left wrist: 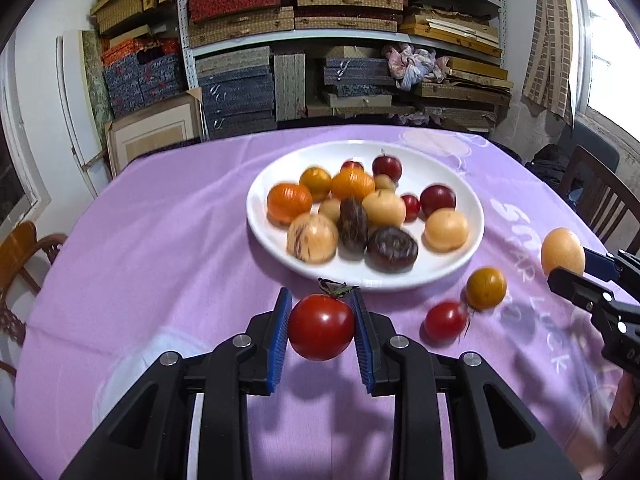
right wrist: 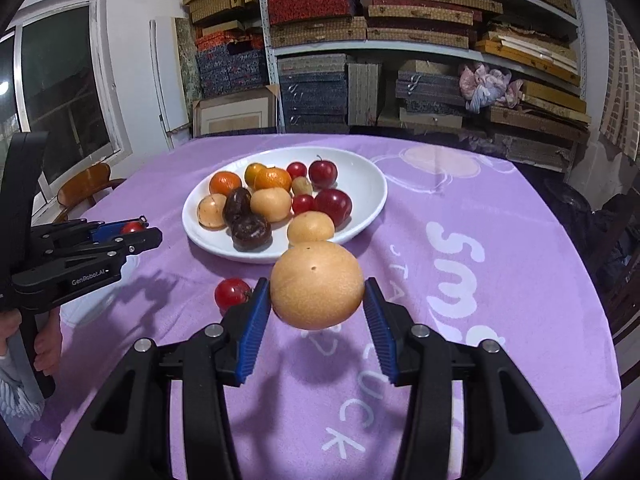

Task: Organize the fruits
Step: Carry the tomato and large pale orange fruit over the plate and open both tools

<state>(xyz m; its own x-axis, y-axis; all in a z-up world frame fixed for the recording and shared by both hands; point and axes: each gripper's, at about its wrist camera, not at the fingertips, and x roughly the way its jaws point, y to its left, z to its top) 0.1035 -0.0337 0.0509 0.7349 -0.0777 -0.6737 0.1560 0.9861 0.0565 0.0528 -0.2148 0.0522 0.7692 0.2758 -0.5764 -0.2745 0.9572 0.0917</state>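
A red tomato (left wrist: 321,330) with a green stem hangs above the purple cloth, and my left gripper (left wrist: 321,295) is shut on it with blue pads on both sides. My right gripper (right wrist: 316,283) is shut on a round tan fruit (right wrist: 317,285), which is also lifted off the cloth. Just beyond both stands a white plate (left wrist: 420,160) holding several oranges, plums, tan fruits and dark fruits. In the right wrist view my left gripper (right wrist: 140,232) shows at the left with the tomato (right wrist: 132,227). The left wrist view has my right gripper (left wrist: 576,268) and the tan fruit (left wrist: 562,251) at the right.
A small red tomato (left wrist: 445,320) and an orange-green fruit (left wrist: 485,288) lie on the cloth near the plate's front rim. Shelves of boxes (left wrist: 340,20) stand behind the table. Wooden chairs sit at the left (left wrist: 24,248) and right (left wrist: 600,200).
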